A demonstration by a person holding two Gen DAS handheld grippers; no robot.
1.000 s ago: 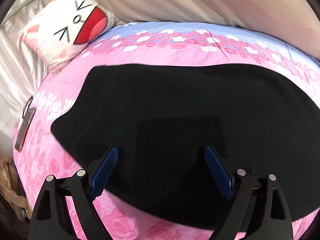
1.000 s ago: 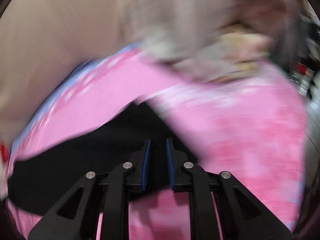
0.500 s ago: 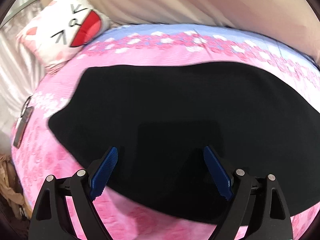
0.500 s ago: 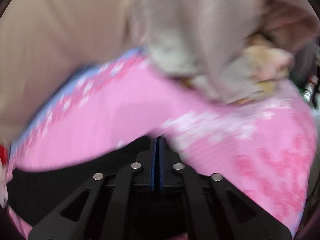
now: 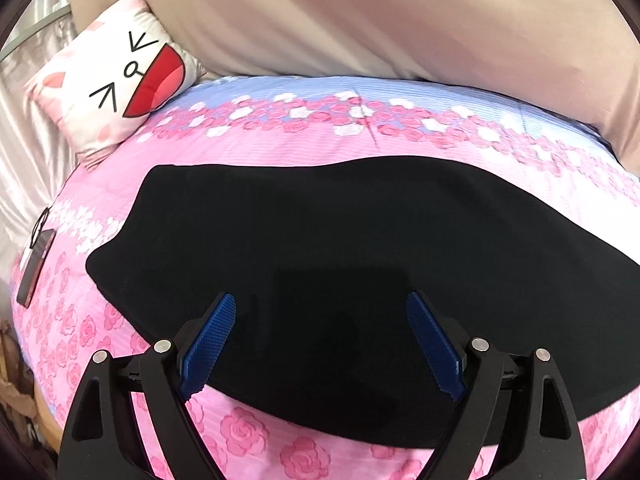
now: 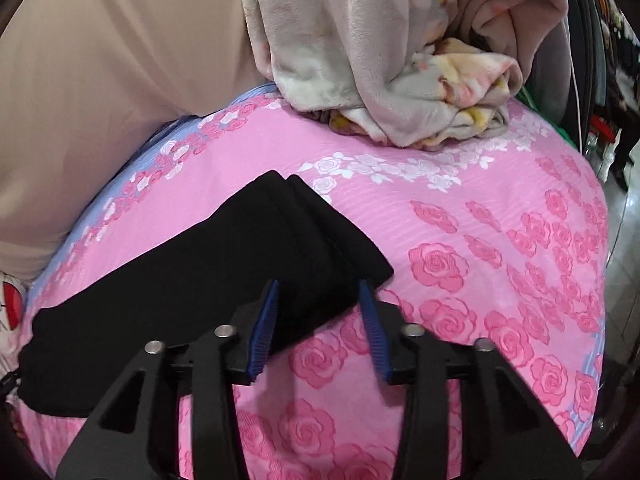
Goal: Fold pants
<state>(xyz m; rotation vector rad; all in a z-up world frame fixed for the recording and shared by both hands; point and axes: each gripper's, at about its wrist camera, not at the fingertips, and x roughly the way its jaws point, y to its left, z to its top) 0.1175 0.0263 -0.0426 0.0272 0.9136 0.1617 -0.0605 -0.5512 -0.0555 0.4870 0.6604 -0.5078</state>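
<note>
Right gripper [image 6: 318, 324] had just let go, jaws spread over the pants' [image 6: 180, 288] cuffs at 12 o'clock; left gripper [image 5: 320, 344] hovered wide open. Pants lay lengthwise-folded on the bed [image 6: 480, 240], next fold pending.

Both wrist cams close above bed, sharing black pants [image 5: 340, 248] [image 6: 192, 280].

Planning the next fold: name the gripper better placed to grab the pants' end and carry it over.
Right, probably. The right gripper is open with its fingers straddling the corner at the narrow end of the black pants. The left gripper hovers open over the wide middle, away from any end.
</note>
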